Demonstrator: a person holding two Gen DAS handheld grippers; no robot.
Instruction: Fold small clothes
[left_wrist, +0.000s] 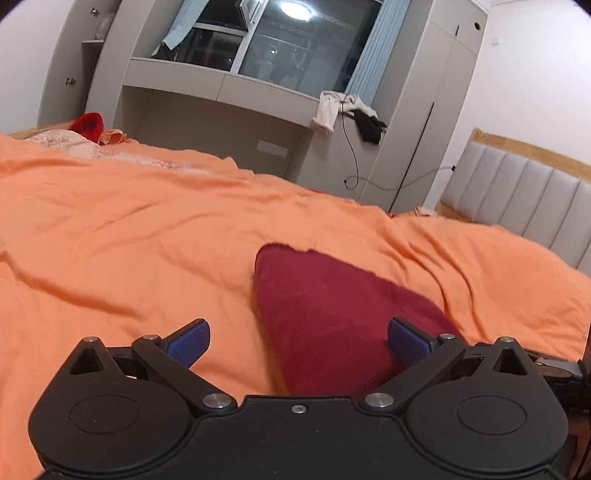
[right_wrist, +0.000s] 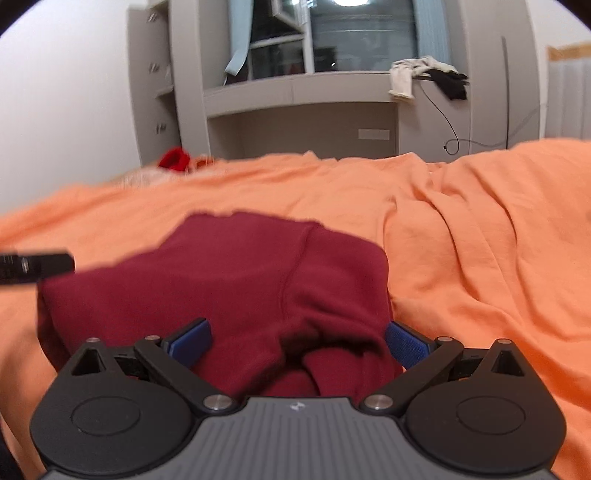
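The dark red garment (right_wrist: 221, 280) is being framed low and centre by the right gripper (right_wrist: 297, 341), jaws wide and empty. It is being kept lower right of the left gripper (left_wrist: 299, 341), likewise wide, so the right is judged nearer.

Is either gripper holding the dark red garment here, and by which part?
Nothing is held: left gripper and right gripper are open; dark red knit garment lies free.

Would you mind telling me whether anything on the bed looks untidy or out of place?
The dark red garment lies folded on the orange bedspread, but its near edge is bunched and gaping, not flat. Nothing else stands out.
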